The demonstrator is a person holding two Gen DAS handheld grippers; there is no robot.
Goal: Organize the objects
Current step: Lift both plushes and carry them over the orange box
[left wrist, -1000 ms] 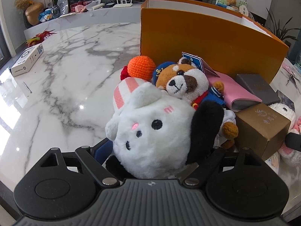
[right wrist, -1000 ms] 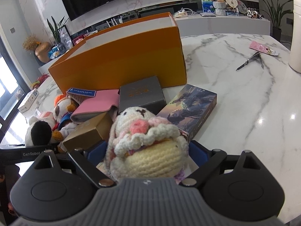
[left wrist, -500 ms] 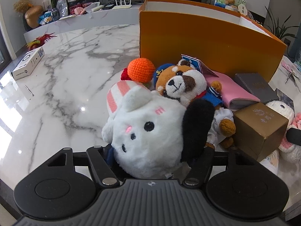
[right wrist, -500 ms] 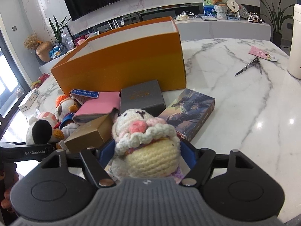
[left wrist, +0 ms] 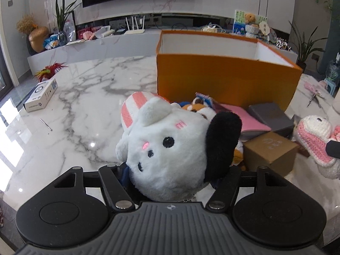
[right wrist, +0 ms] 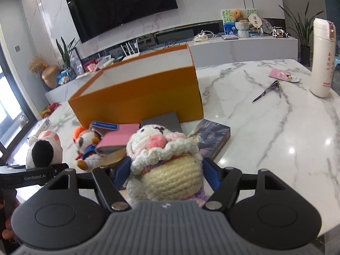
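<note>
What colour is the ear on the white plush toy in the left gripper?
Black, on the white plush toy; its other ear is pink-and-white striped. Clearest in the left wrist view.

Both grippers closed on their toys and lifted them off the table: the left gripper raised the white plush, the right gripper raised the crochet doll.

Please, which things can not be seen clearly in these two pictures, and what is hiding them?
- Orange box, both views: its floor is hidden by its own front wall, so its contents cannot be told.
- Brown-and-white dog plush, left wrist view: mostly covered by the white plush.
- Brown carton, right wrist view: largely behind the crocheted doll.
- Print on the white bottle: too small to read.
</note>
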